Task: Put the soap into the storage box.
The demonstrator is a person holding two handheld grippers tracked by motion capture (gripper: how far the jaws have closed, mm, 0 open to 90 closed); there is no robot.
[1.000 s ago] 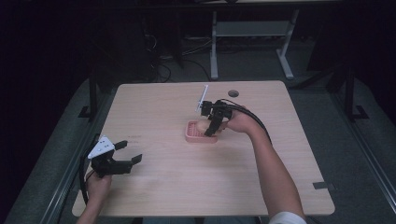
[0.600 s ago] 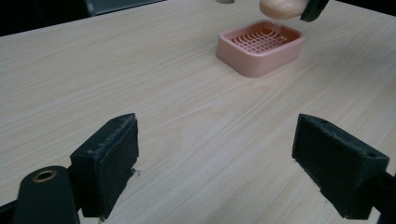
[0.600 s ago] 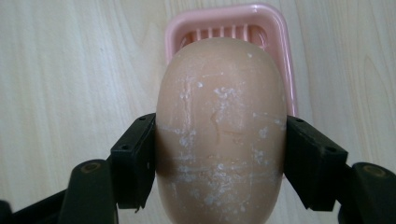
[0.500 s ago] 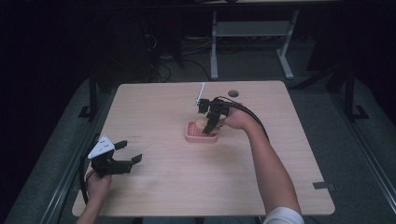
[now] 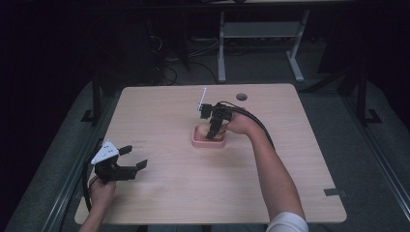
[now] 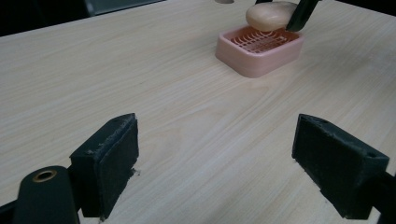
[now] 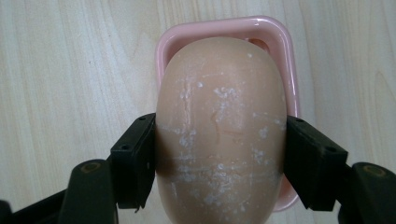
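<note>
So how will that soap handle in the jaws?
The soap looks rigid, so it should hold its shape in the right gripper. Its rounded, smooth sides may slip. Above the dish, its oval form could rock or roll if dropped.

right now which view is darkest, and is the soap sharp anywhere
High view: darkest, room behind the table almost black, soap tiny. Right gripper view: evenly lit, soap sharp, white scuffs clear over the dish. Left gripper view: soap slightly soft, near pads a bit blurred.

The pink plastic soap dish (image 5: 208, 139) is sitting mid-desk on the pale wooden desk (image 5: 290, 164); the oval tan soap bar (image 7: 219, 130) is hanging over it, seemingly not touching. The left claw (image 5: 133, 158) is sitting well apart, near-left.
</note>
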